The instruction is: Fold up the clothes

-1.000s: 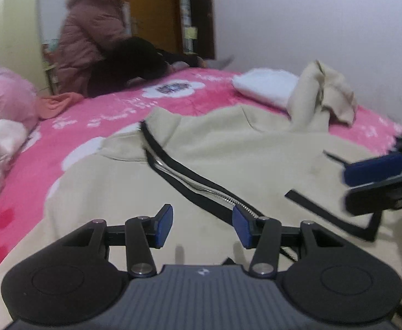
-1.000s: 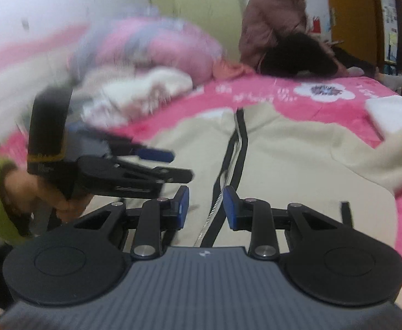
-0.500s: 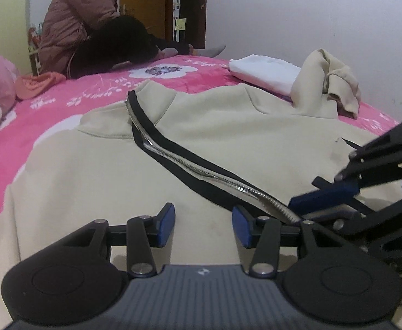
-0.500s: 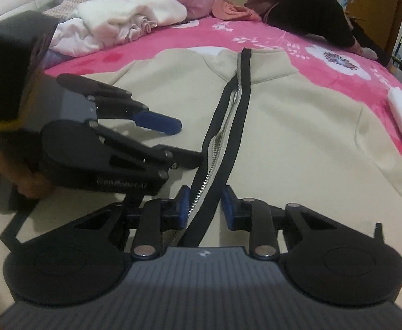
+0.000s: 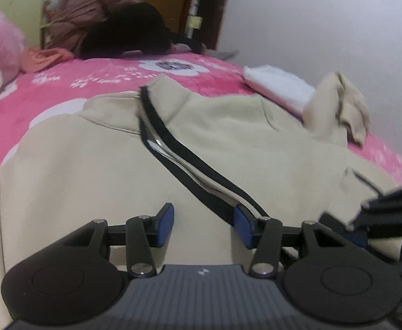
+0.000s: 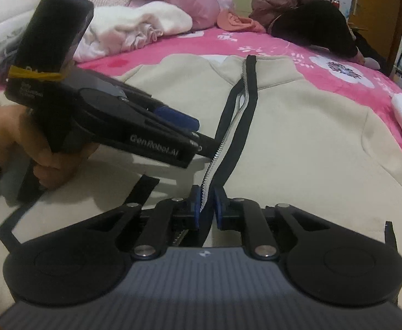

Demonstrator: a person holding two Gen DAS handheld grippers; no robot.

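Progress: my cream jacket [image 5: 96,170] lies face up, spread flat across the pink bed [image 5: 36,96], collar toward 12 o'clock. No fold made yet; all the folding is left, I judge.
Left hand-held gripper [image 5: 203,224]: jaws stand open over the cloth with nothing between them, the black zipper band [image 5: 201,165] running off toward 11 o'clock.
Right hand-held gripper [image 6: 207,206]: jaws have just been closing and now pinch the zipper band near the hem, lifting it a little.
Left view only: folded white cloth [image 5: 278,88] and a bunched cream sleeve [image 5: 344,110] at 2 o'clock, somewhat blurred.
Right view only: my hand [image 6: 22,151] on the left tool, and a heap of bedding [image 6: 135,24] at 11 o'clock.
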